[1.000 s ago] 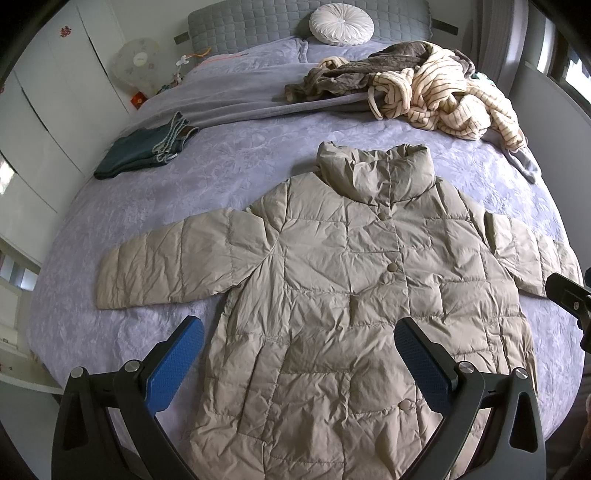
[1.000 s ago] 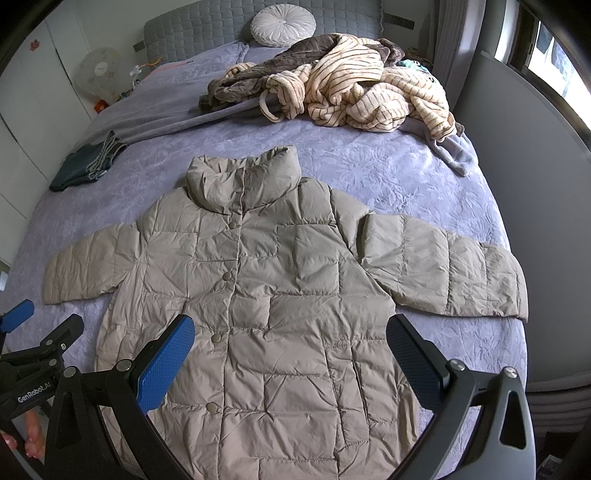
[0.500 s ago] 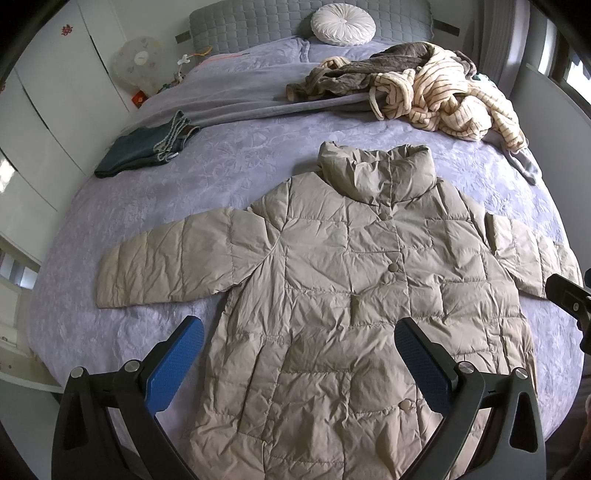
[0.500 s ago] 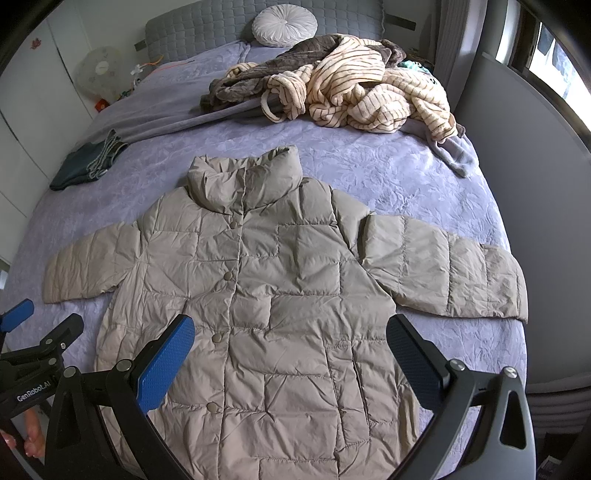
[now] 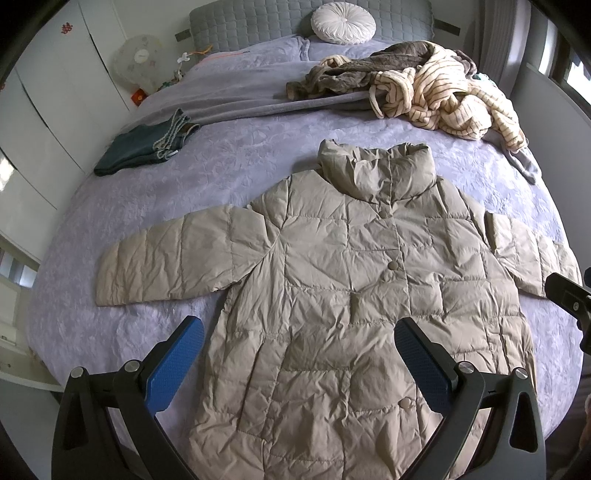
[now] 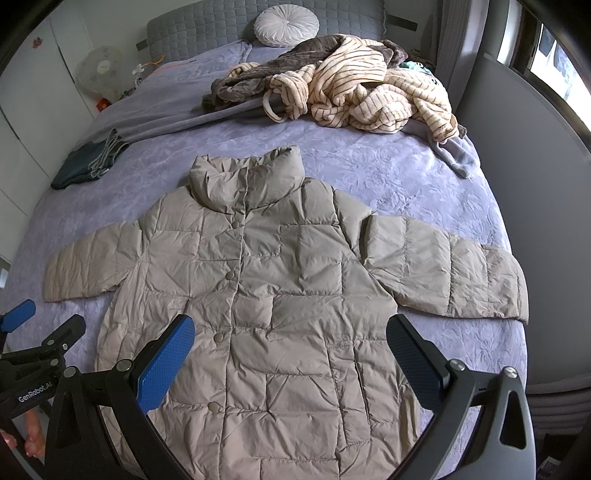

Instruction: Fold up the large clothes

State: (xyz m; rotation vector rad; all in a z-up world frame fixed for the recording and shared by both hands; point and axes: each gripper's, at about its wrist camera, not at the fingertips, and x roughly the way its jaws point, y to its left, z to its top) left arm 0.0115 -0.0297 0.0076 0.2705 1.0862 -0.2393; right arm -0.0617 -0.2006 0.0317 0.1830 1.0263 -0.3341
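Observation:
A beige quilted puffer jacket [image 5: 354, 295] lies flat, front up and buttoned, on the lilac bedspread [image 5: 229, 173], both sleeves spread out; it also shows in the right wrist view [image 6: 280, 302]. My left gripper [image 5: 299, 362] is open and empty, hovering above the jacket's lower left part. My right gripper [image 6: 291, 360] is open and empty above the lower middle of the jacket. The left gripper's body [image 6: 33, 350] shows at the left edge of the right wrist view.
A heap of striped cream and brown robes [image 5: 436, 92] lies at the far right of the bed. A folded dark teal garment [image 5: 144, 147] lies at the far left. A round white cushion [image 5: 343, 20] leans on the grey headboard. A wall [image 6: 535, 184] borders the bed's right side.
Both grippers have drifted very slightly; the view is almost the same. The jacket has not moved.

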